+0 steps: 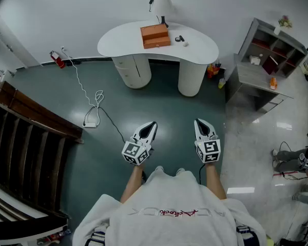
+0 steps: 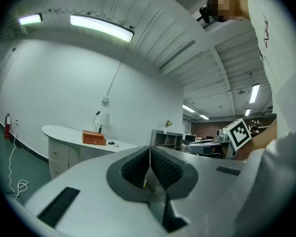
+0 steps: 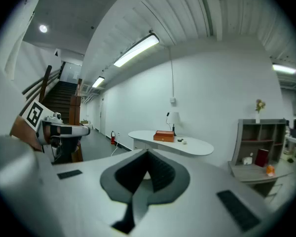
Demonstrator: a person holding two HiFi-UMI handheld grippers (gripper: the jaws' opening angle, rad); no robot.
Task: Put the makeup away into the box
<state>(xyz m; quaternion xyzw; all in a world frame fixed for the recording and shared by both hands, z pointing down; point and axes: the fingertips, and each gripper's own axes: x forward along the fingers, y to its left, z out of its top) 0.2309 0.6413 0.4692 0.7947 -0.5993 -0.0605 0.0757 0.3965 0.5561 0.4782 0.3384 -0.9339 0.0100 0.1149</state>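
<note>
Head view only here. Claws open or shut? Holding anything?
Observer: The left claw is shut, jaws together, with nothing between them.
Operator: Right one?
Observer: The right claw is shut as well, and empty.
Operator: Which one is lined up on the box?
Observer: The right. In the right gripper view the box sits just above the jaw tips, a little to their right.
</note>
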